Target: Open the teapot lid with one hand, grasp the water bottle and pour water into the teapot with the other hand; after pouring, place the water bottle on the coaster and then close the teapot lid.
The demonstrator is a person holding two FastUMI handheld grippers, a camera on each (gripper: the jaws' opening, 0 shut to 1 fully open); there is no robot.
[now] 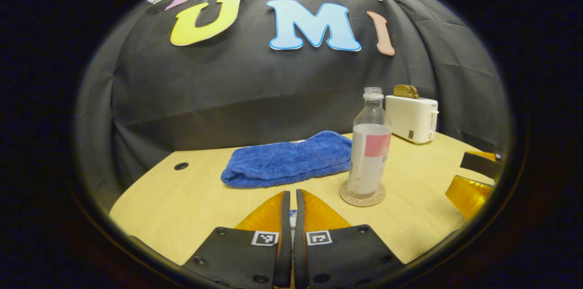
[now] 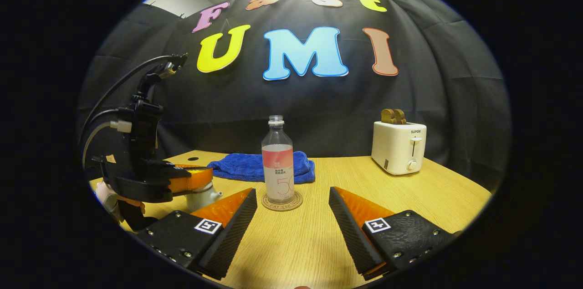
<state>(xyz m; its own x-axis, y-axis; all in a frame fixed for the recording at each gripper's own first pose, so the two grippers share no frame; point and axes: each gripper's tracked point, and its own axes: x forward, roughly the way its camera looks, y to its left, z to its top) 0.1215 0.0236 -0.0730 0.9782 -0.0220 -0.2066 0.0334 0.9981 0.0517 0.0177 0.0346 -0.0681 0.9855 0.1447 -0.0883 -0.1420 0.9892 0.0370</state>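
A clear, uncapped water bottle with a pink label stands upright on a round coaster. A white teapot sits at the table's left, mostly hidden under my left gripper. In the left gripper view my left gripper is shut, with a sliver of the pale teapot lid pinched between its fingers; I cannot tell whether the lid is seated or lifted. My right gripper stands open a short way in front of the bottle, holding nothing.
A folded blue towel lies behind the bottle. A white toaster with toast in it stands at the back right. The wooden table has a cable hole at the far left.
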